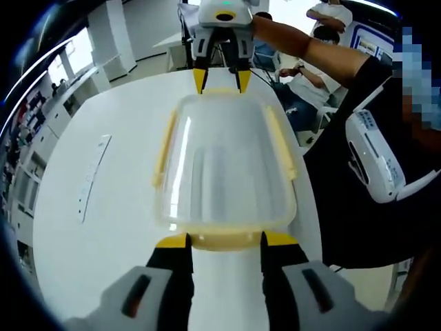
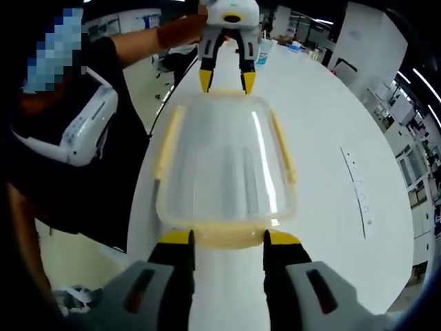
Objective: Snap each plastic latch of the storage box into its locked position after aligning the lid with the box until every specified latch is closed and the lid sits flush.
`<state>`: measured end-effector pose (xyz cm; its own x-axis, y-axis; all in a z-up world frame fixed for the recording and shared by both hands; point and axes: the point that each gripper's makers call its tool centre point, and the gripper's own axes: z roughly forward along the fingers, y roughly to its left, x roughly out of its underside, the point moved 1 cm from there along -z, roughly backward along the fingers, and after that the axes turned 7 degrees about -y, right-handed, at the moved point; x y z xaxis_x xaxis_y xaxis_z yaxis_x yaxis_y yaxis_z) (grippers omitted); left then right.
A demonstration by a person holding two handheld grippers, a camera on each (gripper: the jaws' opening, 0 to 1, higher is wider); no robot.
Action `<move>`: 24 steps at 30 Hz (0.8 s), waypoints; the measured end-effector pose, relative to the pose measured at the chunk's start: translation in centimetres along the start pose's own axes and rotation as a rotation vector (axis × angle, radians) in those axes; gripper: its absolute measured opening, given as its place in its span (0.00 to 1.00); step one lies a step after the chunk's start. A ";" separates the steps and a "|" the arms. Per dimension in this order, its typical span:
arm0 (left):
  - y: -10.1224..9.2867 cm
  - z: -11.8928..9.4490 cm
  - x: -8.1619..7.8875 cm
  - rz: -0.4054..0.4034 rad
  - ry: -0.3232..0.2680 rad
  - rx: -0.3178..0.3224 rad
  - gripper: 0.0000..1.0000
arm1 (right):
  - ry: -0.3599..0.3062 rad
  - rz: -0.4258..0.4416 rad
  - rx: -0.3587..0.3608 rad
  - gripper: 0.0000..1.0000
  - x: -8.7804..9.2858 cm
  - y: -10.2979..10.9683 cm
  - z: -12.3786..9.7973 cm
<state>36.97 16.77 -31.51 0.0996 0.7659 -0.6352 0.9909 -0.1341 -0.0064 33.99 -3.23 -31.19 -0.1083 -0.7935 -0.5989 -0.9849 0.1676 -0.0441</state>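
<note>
A clear storage box (image 1: 224, 165) with its clear lid on lies lengthwise on the white table (image 1: 110, 227). Yellow latches run along both long sides (image 1: 164, 148) (image 1: 282, 141). My left gripper (image 1: 225, 241) is open, its yellow-tipped jaws either side of the near end latch (image 1: 224, 245). At the far end the right gripper (image 1: 220, 81) stands open over the other end latch. In the right gripper view the same box (image 2: 224, 158) shows, with my right gripper (image 2: 229, 238) open around its end latch (image 2: 227, 241) and the left gripper (image 2: 227, 83) opposite.
A white flat strip (image 1: 93, 176) (image 2: 357, 189) lies on the table beside the box. The person in black (image 1: 372, 158) (image 2: 83, 131) stands at the table's edge, beside the box. Other people sit at desks behind (image 1: 324, 41).
</note>
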 end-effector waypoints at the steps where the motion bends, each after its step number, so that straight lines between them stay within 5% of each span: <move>1: 0.0 0.1 0.1 0.000 -0.001 0.001 0.35 | 0.000 0.001 0.000 0.35 0.0 0.0 0.1; 24: -0.2 1.4 1.1 -0.016 -0.004 0.011 0.35 | 0.025 0.006 -0.006 0.35 1.1 0.3 1.5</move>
<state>36.74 16.77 -33.26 0.0831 0.7658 -0.6377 0.9913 -0.1289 -0.0255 33.75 -3.20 -33.08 -0.1173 -0.8068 -0.5791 -0.9850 0.1687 -0.0355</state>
